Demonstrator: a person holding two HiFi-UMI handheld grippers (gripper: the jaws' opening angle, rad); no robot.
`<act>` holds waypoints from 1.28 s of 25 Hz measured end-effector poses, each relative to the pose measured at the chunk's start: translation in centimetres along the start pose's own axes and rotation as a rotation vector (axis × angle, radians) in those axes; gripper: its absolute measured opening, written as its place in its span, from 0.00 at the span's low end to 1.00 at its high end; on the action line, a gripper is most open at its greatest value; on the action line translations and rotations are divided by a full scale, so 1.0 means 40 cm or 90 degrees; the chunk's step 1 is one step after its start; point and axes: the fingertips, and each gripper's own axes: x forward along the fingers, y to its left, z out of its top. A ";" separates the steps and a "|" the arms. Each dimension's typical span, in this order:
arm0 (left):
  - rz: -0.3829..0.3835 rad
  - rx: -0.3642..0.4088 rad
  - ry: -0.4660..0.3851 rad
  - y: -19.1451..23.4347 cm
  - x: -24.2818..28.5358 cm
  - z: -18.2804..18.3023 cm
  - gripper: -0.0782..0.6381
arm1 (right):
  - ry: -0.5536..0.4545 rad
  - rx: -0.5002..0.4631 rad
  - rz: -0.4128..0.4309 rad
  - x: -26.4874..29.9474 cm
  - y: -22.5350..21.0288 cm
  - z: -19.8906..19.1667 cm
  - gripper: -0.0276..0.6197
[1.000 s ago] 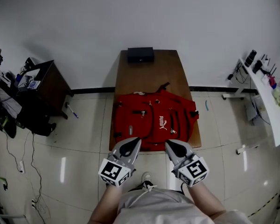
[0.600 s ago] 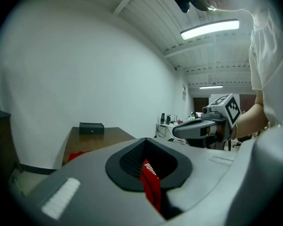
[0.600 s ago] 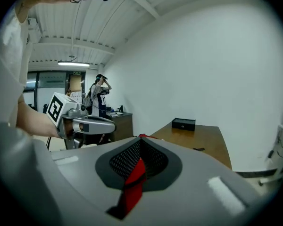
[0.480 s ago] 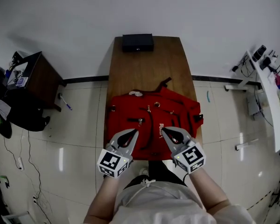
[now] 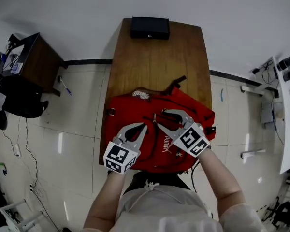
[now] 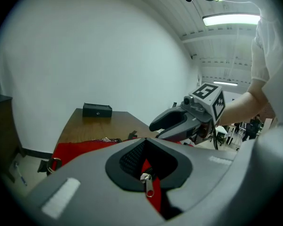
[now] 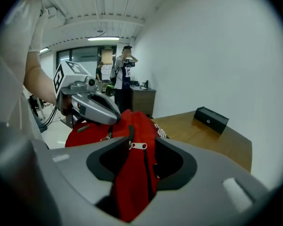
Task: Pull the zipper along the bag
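A red backpack (image 5: 125, 112) lies flat on the near end of the wooden table (image 5: 154, 57). My left gripper (image 5: 144, 126) hovers over the backpack's left-middle with its tips together; in its own view a silver zipper pull (image 6: 147, 182) shows through the window behind the tips (image 6: 144, 139). My right gripper (image 5: 160, 119) is over the bag's upper middle and its jaws are opening. In the right gripper view a second silver zipper pull (image 7: 138, 146) lies in the gap between its tips (image 7: 141, 141), on red fabric (image 7: 137, 124). The two grippers' tips are close together.
A black box (image 5: 150, 27) sits at the table's far end. A dark side table (image 5: 31, 64) with clutter stands at the left, and a white desk (image 5: 285, 105) at the right. A person (image 7: 123, 74) stands far back in the room.
Both grippers have moved forward from the table's near edge to over the backpack. The right gripper's jaws, shut before, now stand apart.
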 end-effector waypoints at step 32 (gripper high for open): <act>-0.008 -0.013 0.108 0.026 0.075 -0.047 0.12 | 0.047 -0.178 0.367 0.038 0.054 -0.065 0.06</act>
